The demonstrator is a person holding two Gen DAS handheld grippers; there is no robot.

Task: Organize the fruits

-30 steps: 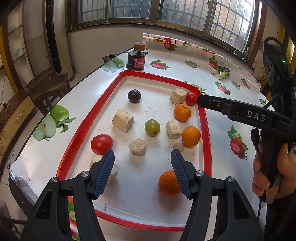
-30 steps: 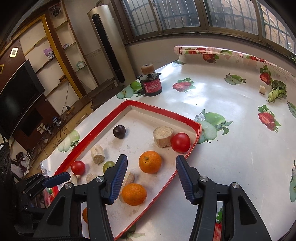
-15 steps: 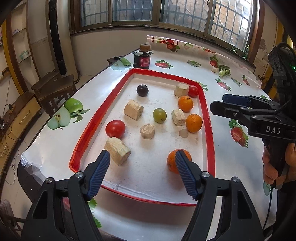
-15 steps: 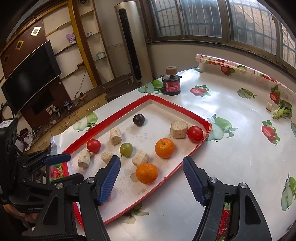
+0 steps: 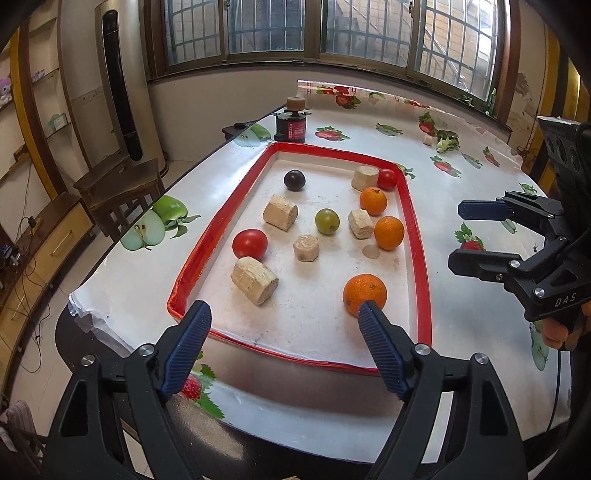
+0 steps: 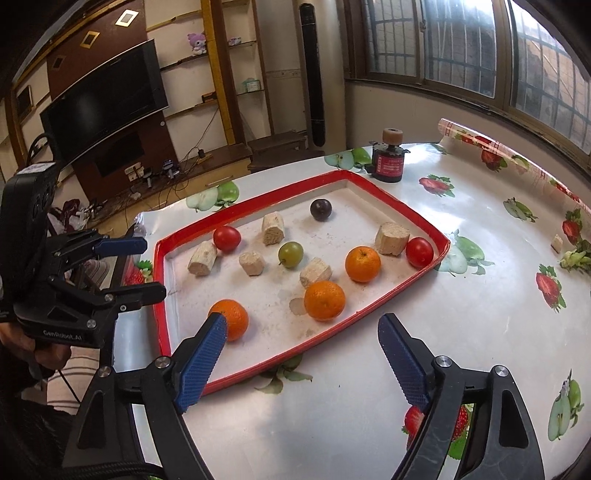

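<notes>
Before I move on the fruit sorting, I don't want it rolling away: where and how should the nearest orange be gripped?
Grip the nearest orange across its widest middle, coming down from above with the open left hand-held gripper. It is round and sits free on the red-rimmed tray, clear of the wood-coloured blocks, so pads on opposite sides should hold it.

Daylight comes through barred windows (image 5: 362, 33) along the far wall. A dark television (image 6: 103, 107), shelves (image 6: 236, 66) and a wooden chair (image 5: 118, 192) stand left.
</notes>
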